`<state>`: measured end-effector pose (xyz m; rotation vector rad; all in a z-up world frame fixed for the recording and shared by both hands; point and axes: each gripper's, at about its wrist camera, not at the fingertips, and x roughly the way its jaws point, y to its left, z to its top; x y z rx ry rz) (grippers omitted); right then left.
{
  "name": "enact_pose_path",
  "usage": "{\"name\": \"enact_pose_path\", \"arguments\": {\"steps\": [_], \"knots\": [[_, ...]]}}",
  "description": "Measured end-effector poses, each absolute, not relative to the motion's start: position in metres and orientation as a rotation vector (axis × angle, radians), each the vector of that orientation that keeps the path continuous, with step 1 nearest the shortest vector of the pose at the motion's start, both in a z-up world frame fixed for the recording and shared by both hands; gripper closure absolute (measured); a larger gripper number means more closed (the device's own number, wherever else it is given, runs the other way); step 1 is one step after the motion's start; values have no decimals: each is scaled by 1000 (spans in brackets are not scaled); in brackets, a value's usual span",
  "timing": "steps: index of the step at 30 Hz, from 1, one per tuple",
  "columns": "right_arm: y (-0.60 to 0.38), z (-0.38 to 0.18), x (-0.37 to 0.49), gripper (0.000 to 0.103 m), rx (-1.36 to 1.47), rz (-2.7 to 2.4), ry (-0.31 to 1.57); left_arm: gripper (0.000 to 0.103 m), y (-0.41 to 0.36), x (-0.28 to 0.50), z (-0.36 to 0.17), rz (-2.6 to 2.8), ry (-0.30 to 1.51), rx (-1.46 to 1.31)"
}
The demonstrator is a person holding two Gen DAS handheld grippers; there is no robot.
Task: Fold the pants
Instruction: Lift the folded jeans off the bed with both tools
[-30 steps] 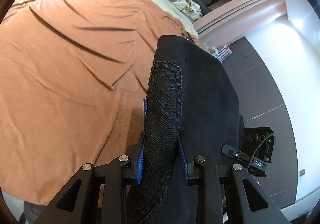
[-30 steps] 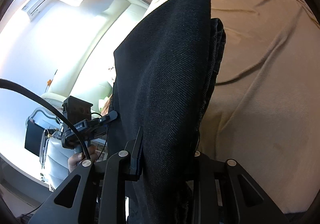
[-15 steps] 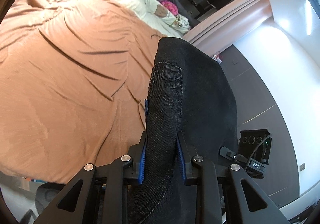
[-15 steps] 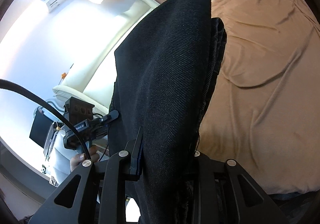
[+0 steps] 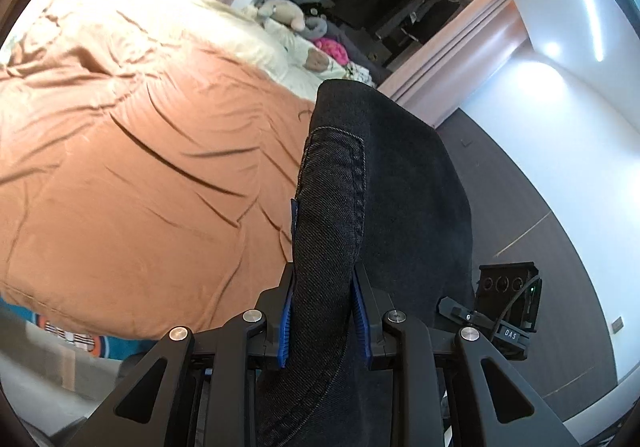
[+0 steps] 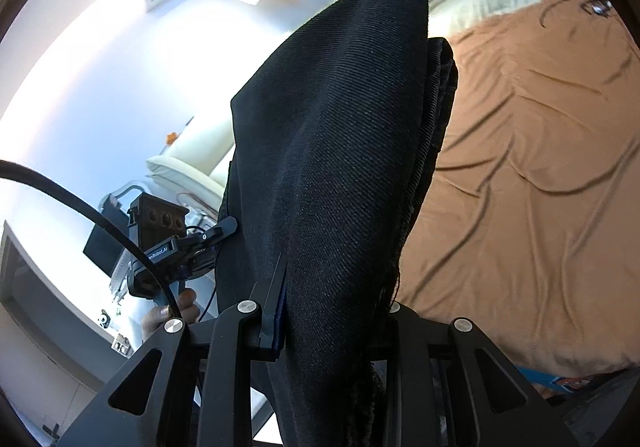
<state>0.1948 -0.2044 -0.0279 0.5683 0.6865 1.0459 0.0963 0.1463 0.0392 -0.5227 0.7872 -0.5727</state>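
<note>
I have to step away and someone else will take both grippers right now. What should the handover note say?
Left gripper: shut on the black pants, blue pads pinching a stitched edge.
Right gripper: shut on the same pants, thick bunched fabric between its fingers.
Pants: held up in the air between both grippers, above the near edge of the bed with the orange bedspread; none of them seen resting on it.
Done: both ends gripped and lifted.
Left: lay the pants flat on the bedspread, fold them, release. How many folds are already in cannot be told.
</note>
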Motion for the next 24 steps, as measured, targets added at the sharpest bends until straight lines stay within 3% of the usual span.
{"name": "enact_pose_path", "arguments": {"steps": [13,24], "knots": [[-185,-10,174,80,570,1100,582,77,164,67,115,-536,681,-419],[-151,-6,181,80,530,1134,591,78,205,59,126,-496,636,-429]]}}
